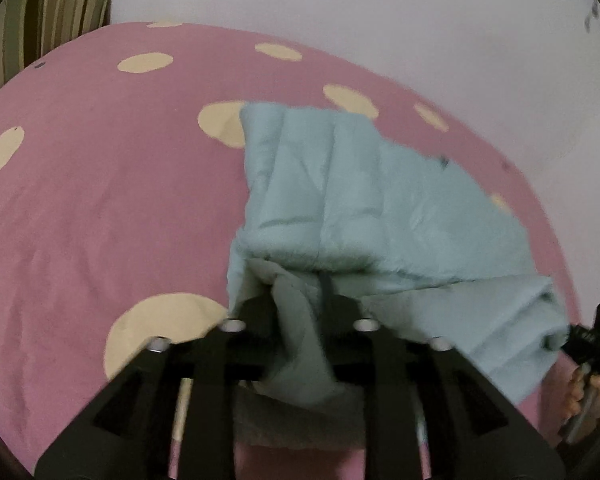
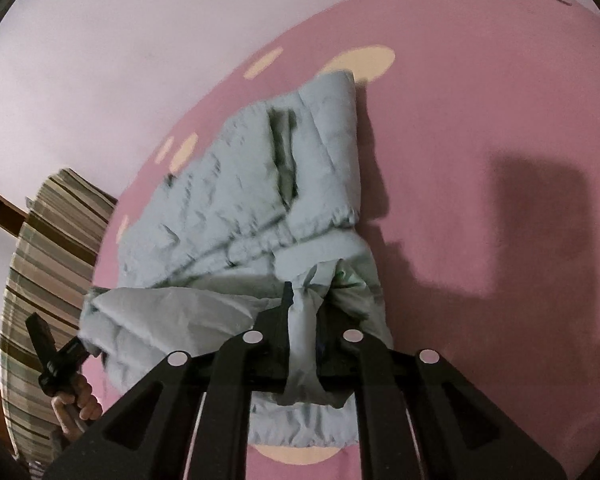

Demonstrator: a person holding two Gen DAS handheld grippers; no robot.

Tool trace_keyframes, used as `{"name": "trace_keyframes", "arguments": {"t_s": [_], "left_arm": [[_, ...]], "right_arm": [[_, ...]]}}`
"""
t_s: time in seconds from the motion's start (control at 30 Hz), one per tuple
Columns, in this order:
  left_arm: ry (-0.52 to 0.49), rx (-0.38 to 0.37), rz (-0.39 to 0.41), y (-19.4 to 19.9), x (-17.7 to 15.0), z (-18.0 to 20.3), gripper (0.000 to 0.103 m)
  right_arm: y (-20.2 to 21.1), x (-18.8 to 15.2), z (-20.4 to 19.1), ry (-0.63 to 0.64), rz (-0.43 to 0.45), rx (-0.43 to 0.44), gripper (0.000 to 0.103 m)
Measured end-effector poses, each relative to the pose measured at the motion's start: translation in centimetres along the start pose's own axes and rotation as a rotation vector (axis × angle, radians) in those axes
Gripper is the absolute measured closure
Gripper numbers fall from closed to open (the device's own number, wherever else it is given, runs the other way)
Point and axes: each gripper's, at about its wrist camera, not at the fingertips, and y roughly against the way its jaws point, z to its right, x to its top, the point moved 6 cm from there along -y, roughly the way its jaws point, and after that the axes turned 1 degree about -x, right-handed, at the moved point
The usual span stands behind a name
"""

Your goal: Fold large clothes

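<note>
Pale blue quilted fabric makes up the padded garment [image 1: 364, 200], which is spread across a pink bed sheet [image 1: 100, 200] dotted with cream spots. Its far part is laid on the bed close to the edge that meets the pale wall [image 1: 380, 20], while its near edge is raised off the sheet. A bunched fold of that near edge is pinched between the two black fingers of the left tool [image 1: 300, 308], which are closed tightly on the cloth, the fabric being drawn down through the narrow gap. In the right wrist view, another gathered part of the garment [image 2: 260, 200] is clamped in the same way by the right tool [image 2: 304, 312], its fingers nearly together around the cloth. The garment's elasticated hem is seen hanging below that tool. The left tool [image 2: 72, 350] is also seen from the right wrist view, at the garment's far corner, gripped by a hand [image 2: 80, 396]. A striped cushion [image 2: 48, 280] is visible beyond the bed's edge, and dark shadows are cast on the sheet.
</note>
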Motion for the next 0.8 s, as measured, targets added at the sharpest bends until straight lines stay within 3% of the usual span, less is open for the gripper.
{"name": "trace_keyframes", "arguments": {"t_s": [0.03, 0.1, 0.17, 0.23, 0.5, 0.67, 0.8], "left_arm": [[0.023, -0.015, 0.025, 1.0, 0.5, -0.3, 0.048], [0.05, 0.008, 0.096, 3.0, 1.4, -1.0, 0.036], [0.061, 0.011, 0.14, 4.4, 2.1, -1.7, 0.035], [0.079, 0.022, 0.156, 5.4, 2.2, -2.7, 0.034], [0.061, 0.035, 0.083, 4.6, -1.6, -4.6, 0.034], [0.006, 0.027, 0.057, 3.6, -2.5, -4.1, 0.034], [-0.008, 0.008, 0.059, 3.2, -2.1, -3.7, 0.034]], "right_arm": [[0.8, 0.3, 0.0, -0.012, 0.019, 0.021, 0.085], [1.8, 0.7, 0.1, -0.03, 0.043, 0.043, 0.078], [3.0, 1.1, 0.4, -0.041, 0.084, 0.036, 0.064], [4.2, 1.3, 0.9, -0.044, 0.133, 0.001, 0.057], [4.8, -0.1, 1.1, 0.027, 0.127, -0.043, 0.056], [4.6, -0.2, 0.9, 0.118, 0.144, -0.09, 0.049], [6.5, 0.2, 1.2, 0.101, 0.2, -0.046, 0.041]]}}
